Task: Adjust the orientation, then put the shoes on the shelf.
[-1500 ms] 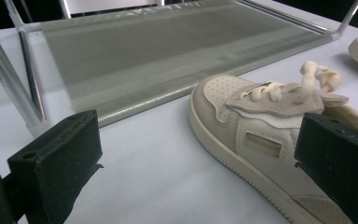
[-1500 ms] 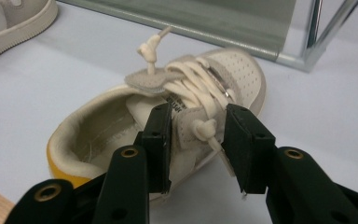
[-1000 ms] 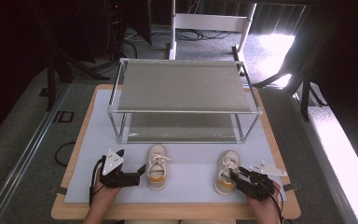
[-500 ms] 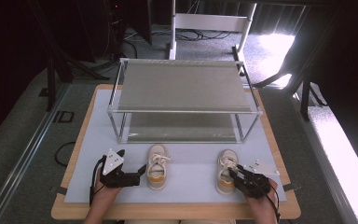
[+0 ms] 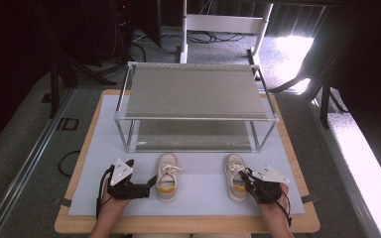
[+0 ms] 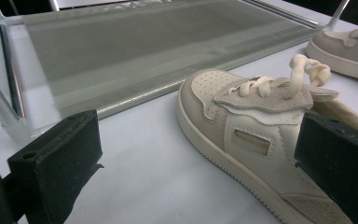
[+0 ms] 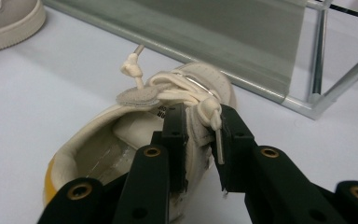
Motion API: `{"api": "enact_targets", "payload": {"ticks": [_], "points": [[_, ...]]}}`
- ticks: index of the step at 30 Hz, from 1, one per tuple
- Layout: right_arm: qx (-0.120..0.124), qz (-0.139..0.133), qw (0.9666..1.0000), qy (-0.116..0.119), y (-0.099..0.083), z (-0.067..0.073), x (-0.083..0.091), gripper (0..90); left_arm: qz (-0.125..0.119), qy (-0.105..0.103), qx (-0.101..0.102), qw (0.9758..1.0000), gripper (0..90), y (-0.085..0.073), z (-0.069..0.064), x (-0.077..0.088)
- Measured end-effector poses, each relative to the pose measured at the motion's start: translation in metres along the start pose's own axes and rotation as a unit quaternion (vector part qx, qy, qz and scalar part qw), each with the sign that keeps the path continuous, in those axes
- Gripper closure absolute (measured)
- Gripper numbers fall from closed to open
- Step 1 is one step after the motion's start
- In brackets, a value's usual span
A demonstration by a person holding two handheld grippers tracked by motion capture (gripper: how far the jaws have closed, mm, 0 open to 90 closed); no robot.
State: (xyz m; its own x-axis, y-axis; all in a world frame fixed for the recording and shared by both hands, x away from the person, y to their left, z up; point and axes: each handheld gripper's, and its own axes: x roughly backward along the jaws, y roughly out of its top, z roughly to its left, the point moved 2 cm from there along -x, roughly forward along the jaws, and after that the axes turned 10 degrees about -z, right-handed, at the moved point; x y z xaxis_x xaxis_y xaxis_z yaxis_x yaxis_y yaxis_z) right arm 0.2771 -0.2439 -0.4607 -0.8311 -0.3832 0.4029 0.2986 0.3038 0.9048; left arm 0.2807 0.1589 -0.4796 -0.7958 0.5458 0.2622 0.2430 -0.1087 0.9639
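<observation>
Two small cream shoes sit side by side on the pale mat in the lower middle of the high view, toes pointing up the frame toward a two-level metal rack (image 5: 193, 91) just behind them. The right shoe (image 5: 234, 177) lies at lower centre-right with the right gripper (image 5: 250, 181) on it; in the right gripper view its fingers (image 7: 175, 140) are clamped on the shoe's side wall near the tongue, one finger inside the opening and the other outside, with a lace end caught against the outer finger. That pinch on the collar looks like a sensible hold for lifting the shoe without crushing it. The left shoe (image 5: 167, 176) lies at lower centre-left, and the left gripper (image 5: 149, 188) sits just beside its heel end; in the left gripper view the fingers (image 6: 60, 154) stand wide apart, one over the bare mat at lower left, the other at lower right close against the shoe's side, so nothing is gripped there yet. My guess is both shoes are bound for the rack, whose open front faces them. The mat covers a wooden counter (image 5: 292, 144), and a hand holds each gripper at the bottom edge.
</observation>
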Motion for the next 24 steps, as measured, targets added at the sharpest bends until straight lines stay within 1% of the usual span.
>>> {"api": "enact_targets", "payload": {"ticks": [2,3,4,5,6,7,8,10,11,12,14,16,17,18,20,21,23,24], "points": [[-0.003,0.001,1.0,0.003,-0.003,0.002,0.001,72.7,-0.007,-0.004,-0.005,1.0,0.6,0.0,0.0,0.0],[-0.006,0.0,1.0,0.006,-0.004,0.002,0.001,71.6,-0.013,-0.005,-0.012,0.9998,0.6,0.0,-0.001,0.0],[-0.007,-0.003,1.0,0.003,-0.006,0.002,0.002,70.5,-0.015,-0.006,-0.016,0.9997,0.6,0.001,-0.001,0.0],[-0.017,-0.005,0.9998,0.007,-0.006,0.0,0.002,68.8,-0.015,-0.006,-0.014,0.9998,2.1,0.002,-0.001,0.0],[-0.032,-0.006,0.9994,0.013,-0.006,-0.002,0.002,64.2,-0.016,-0.005,-0.008,0.9998,3.5,0.003,-0.001,0.001],[-0.046,-0.002,0.9989,0.011,-0.006,-0.003,0.002,57.8,-0.017,-0.007,-0.002,0.9998,3.5,0.004,0.0,0.002],[-0.052,-0.002,0.9986,0.01,-0.006,-0.005,0.002,55.2,-0.016,-0.011,0.009,0.9998,3.5,0.005,-0.001,0.003],[-0.063,-0.003,0.998,0.008,-0.006,-0.007,0.003,53.4,-0.005,-0.017,0.03,0.9994,3.5,0.007,0.0,0.003],[-0.067,-0.003,0.9977,0.008,-0.006,-0.007,0.002,52.7,-0.002,-0.02,0.036,0.9992,3.5,0.008,0.0,0.003],[-0.069,-0.003,0.9976,0.008,-0.006,-0.008,0.002,51.9,0.004,-0.019,0.038,0.9991,3.5,0.009,-0.001,0.003],[-0.074,-0.004,0.9972,0.008,-0.007,-0.007,0.001,51.9,0.014,-0.014,0.039,0.999,3.5,0.01,-0.003,0.002],[-0.073,-0.002,0.9973,0.005,-0.006,-0.007,0.001,51.8,0.025,-0.018,0.041,0.9987,3.5,0.012,-0.005,0.001],[-0.074,-0.001,0.9972,0.005,-0.006,-0.007,0.0,51.7,0.032,-0.012,0.04,0.9986,3.5,0.012,-0.007,0.0],[-0.076,0.0,0.9971,0.005,-0.006,-0.007,0.0,51.2,0.04,-0.014,0.038,0.9984,3.7,0.012,-0.009,-0.002],[-0.078,0.001,0.997,0.003,-0.007,-0.007,0.0,50.9,0.044,-0.008,0.031,0.9985,4.9,0.012,-0.012,-0.004],[-0.078,0.001,0.9969,0.002,-0.007,-0.007,0.0,50.8,0.044,-0.01,0.032,0.9985,4.9,0.013,-0.013,-0.005],[-0.08,0.002,0.9968,0.003,-0.008,-0.006,-0.001,51.3,0.053,-0.004,0.033,0.998,5.0,0.013,-0.014,-0.008],[-0.078,0.003,0.997,0.002,-0.008,-0.006,-0.001,51.5,0.058,-0.001,0.035,0.9977,6.8,0.013,-0.015,-0.01]]}}
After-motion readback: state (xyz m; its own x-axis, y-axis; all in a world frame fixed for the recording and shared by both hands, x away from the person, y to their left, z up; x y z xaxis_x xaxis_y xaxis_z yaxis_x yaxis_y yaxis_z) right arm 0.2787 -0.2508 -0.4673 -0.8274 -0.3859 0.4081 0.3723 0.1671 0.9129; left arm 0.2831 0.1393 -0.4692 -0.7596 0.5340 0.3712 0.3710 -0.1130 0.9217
